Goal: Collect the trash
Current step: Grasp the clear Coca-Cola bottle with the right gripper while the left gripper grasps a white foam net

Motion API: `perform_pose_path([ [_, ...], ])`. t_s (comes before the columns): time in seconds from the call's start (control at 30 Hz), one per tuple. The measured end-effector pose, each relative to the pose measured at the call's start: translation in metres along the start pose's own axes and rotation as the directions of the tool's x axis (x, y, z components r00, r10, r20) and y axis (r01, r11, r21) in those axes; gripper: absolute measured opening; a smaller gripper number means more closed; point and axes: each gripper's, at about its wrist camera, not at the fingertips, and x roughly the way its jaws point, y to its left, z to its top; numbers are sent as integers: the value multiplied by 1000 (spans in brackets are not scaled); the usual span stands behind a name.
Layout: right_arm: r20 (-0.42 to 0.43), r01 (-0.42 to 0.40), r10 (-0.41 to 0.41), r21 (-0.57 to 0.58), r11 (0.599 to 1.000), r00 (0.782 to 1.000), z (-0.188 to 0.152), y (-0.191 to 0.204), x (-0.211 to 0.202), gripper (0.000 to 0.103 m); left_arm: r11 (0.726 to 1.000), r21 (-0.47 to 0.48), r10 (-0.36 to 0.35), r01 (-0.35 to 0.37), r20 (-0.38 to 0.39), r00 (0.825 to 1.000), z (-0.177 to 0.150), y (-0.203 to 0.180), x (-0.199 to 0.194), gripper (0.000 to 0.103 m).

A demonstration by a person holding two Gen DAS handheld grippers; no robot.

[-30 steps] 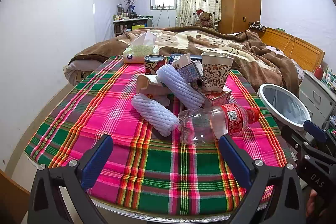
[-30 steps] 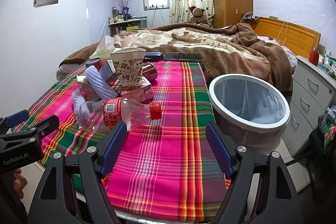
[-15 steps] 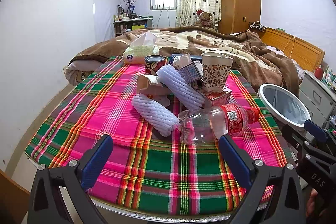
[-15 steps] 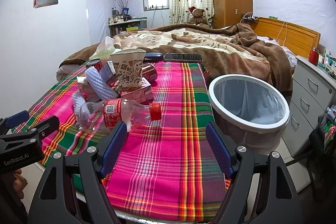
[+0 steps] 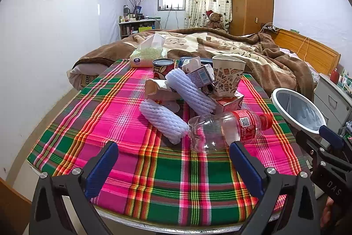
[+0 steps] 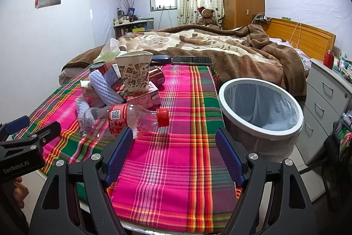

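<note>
A pile of trash lies on the plaid tablecloth [image 5: 123, 116]: a clear plastic bottle [image 5: 228, 129] with a red cap and label on its side, two white foam sleeves [image 5: 164, 121], a patterned paper cup [image 5: 227, 78], cartons and a can [image 5: 161, 68]. The bottle also shows in the right wrist view [image 6: 129, 119]. A white-rimmed trash bin [image 6: 261, 111] with a bag liner stands at the table's right edge. My left gripper [image 5: 173, 165] is open and empty over the near table edge, short of the bottle. My right gripper [image 6: 175, 151] is open and empty, between bottle and bin.
A tissue pack [image 5: 148, 54] sits at the table's far end, a phone [image 6: 191, 60] and a dark case beside it. A bed with a brown blanket [image 6: 220, 45] lies behind. Grey drawers [image 6: 325, 102] stand right of the bin.
</note>
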Motion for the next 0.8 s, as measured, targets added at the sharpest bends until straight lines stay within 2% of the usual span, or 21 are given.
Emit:
perform_pose_path([
  [0.3,-11,-4,4,-8,1000,1000,2,3,6,79,1000,-24,9,-10,-11,1000,4,15,7,102],
  [0.4,-46,-59,60,20,998,997,4,4,18,79,998,-58,8,-10,-29,1000,7,30,15,102],
  [0.47,-78,-110,113,49,993,991,5,6,27,79,996,-83,11,-15,-42,999,9,41,22,102],
  [0.57,-144,-200,221,148,969,964,10,6,51,79,992,-130,-6,-3,-64,998,16,62,34,102],
  [0.7,-193,-242,292,243,939,937,18,14,74,79,984,-176,-26,8,-97,995,24,83,51,102],
  [0.8,-221,-253,316,269,929,923,22,25,88,79,986,-165,-31,14,-105,994,30,89,61,102],
])
